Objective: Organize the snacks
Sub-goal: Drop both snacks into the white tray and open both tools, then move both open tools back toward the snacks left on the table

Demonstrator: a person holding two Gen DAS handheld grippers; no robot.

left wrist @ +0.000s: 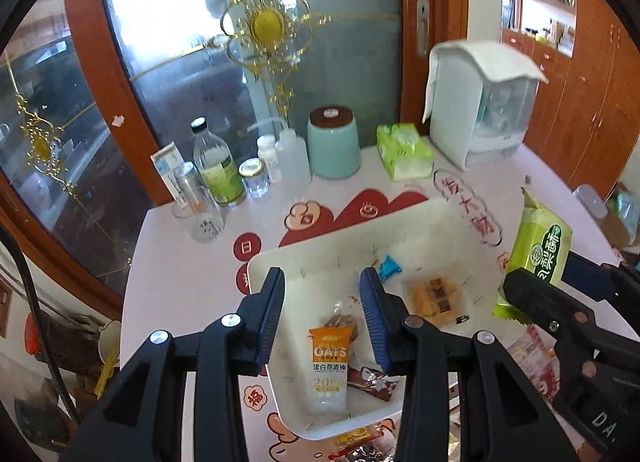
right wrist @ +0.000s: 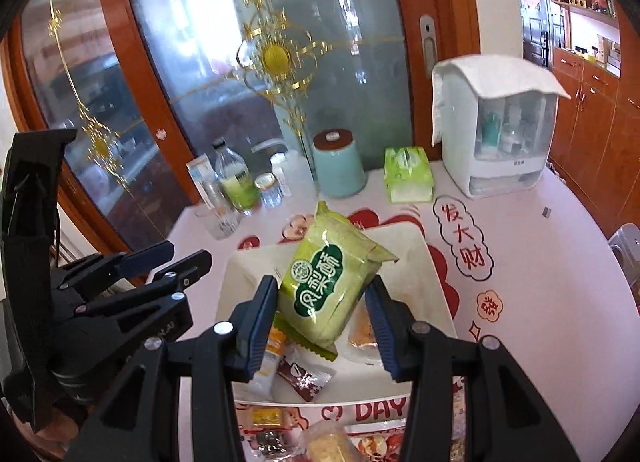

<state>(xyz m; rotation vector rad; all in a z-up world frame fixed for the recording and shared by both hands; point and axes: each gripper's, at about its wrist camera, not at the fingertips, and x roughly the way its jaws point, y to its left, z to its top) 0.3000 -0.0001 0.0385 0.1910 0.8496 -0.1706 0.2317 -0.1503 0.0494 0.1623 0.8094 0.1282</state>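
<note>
Two tongs in view: my right tongs [right wrist: 322,300] pinch a green foil pastry packet [right wrist: 330,286] above the white rectangular plastic tray [right wrist: 436,262]; my left tongs [left wrist: 322,316] hang spread, empty, over an orange-labelled oat bar wrapper [left wrist: 330,366] below them.

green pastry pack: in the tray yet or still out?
Out. The green pack is held between the right gripper's fingers, above the tray; the left view shows it airborne beside the tray rim.

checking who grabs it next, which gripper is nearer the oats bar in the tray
Left. The left gripper hovers open right above the oats bar in the white tray; the right gripper is off to the side, holding the green snack pack.
</note>
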